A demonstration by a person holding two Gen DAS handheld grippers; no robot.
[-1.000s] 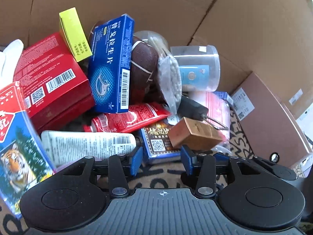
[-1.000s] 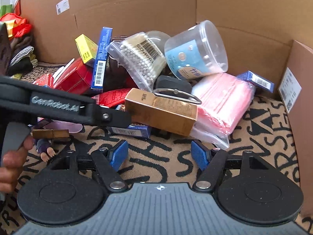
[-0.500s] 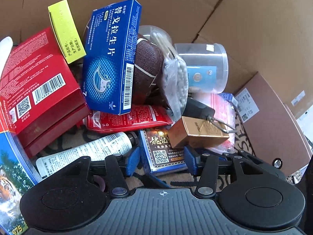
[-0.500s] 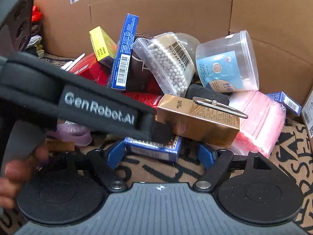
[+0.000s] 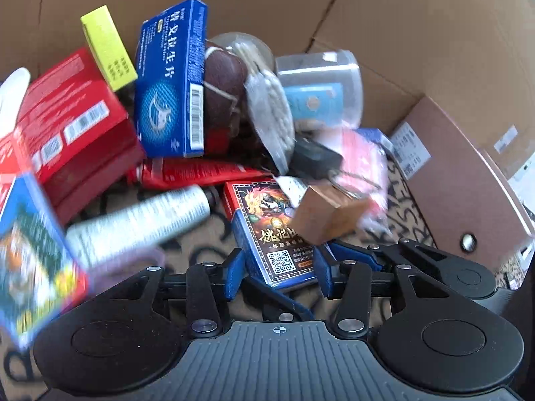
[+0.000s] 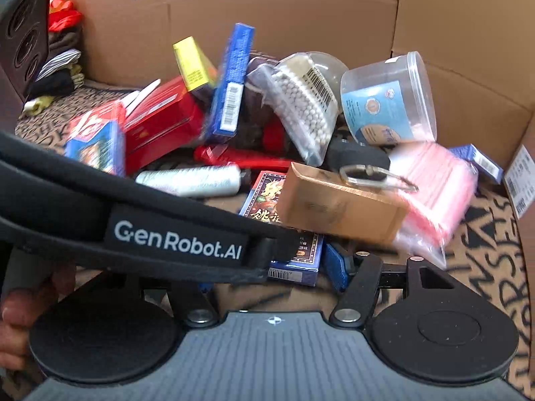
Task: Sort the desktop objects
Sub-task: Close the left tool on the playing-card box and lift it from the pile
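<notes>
A pile of small goods lies in a cardboard box. A playing-card box with a QR code lies flat at the front of the pile, and it also shows in the right wrist view. My left gripper is open with its blue pads either side of the card box's near end. A tan box rests on the card box. My right gripper is open just behind the card box; its left finger is hidden by the left gripper's strap.
In the pile are a blue medicine box, red boxes, a yellow box, a red tube, a white tube, a cotton swab bag, a clear tub and a pink bag. Cardboard walls stand behind.
Both grippers have moved forward into the pile. The left gripper's pads now flank the card box, and the pile has shifted, with motion blur on the left.
</notes>
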